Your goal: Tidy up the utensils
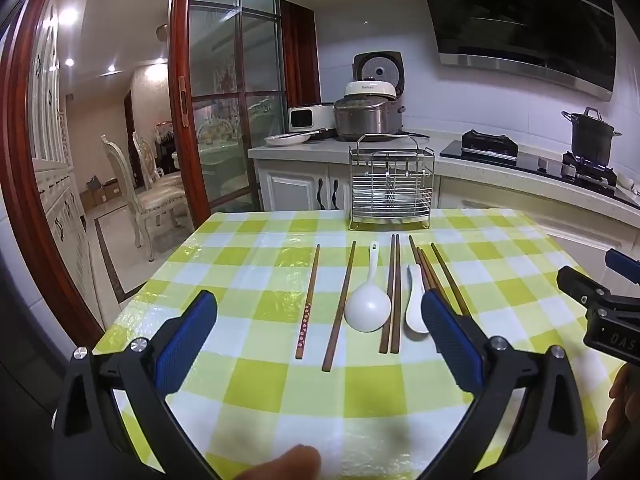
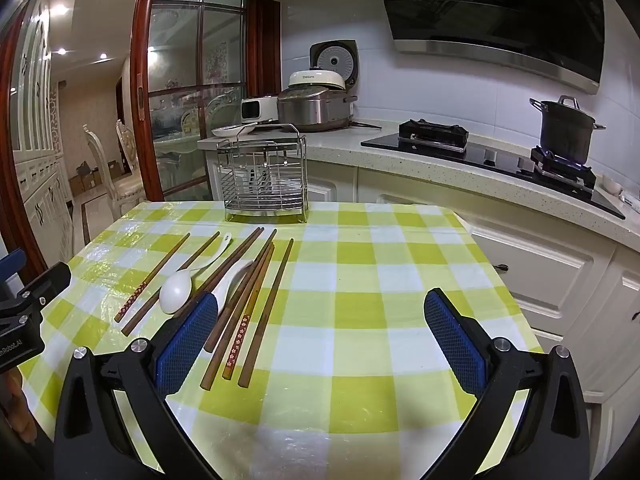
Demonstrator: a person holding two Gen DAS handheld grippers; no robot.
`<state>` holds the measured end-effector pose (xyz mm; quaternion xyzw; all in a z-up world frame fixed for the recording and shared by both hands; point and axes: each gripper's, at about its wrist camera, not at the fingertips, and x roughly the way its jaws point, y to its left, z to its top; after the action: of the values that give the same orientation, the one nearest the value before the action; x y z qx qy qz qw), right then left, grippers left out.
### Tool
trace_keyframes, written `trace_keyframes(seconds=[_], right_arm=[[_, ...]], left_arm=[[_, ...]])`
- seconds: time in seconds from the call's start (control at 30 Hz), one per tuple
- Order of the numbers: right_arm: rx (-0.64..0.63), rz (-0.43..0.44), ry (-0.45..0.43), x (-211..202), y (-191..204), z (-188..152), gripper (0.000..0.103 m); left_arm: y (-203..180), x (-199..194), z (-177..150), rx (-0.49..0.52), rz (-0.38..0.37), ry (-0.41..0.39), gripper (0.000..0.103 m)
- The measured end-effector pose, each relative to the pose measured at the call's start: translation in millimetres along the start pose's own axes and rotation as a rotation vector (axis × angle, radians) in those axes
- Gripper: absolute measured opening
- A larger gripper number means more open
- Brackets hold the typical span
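Chopsticks (image 2: 236,312) lay bunched against the small spoon (image 2: 228,292); both grippers' jaws gaped wide, empty, so a pinch risked grabbing several or scattering them.

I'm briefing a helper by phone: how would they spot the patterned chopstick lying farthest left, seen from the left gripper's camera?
Find the wire rack at the far edge of the checked tablecloth. Utensils lie in a row before it; the patterned chopstick is leftmost there, alone. Unlike the plain chopstick beside it, its near end carries small pale flowers on dark red.
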<state>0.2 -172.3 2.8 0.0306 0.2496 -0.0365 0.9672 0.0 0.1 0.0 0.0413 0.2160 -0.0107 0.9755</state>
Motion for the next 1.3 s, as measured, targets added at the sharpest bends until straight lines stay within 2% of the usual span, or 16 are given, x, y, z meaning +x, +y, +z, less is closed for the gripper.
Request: trace_keyframes(seconds=[1.3], right_arm=[[0.002, 0.000, -0.007, -4.5, -0.8, 2.0, 0.097]], left_arm=[[-1.5, 4.9, -5.2, -0.011, -0.015, 0.017, 0.099]])
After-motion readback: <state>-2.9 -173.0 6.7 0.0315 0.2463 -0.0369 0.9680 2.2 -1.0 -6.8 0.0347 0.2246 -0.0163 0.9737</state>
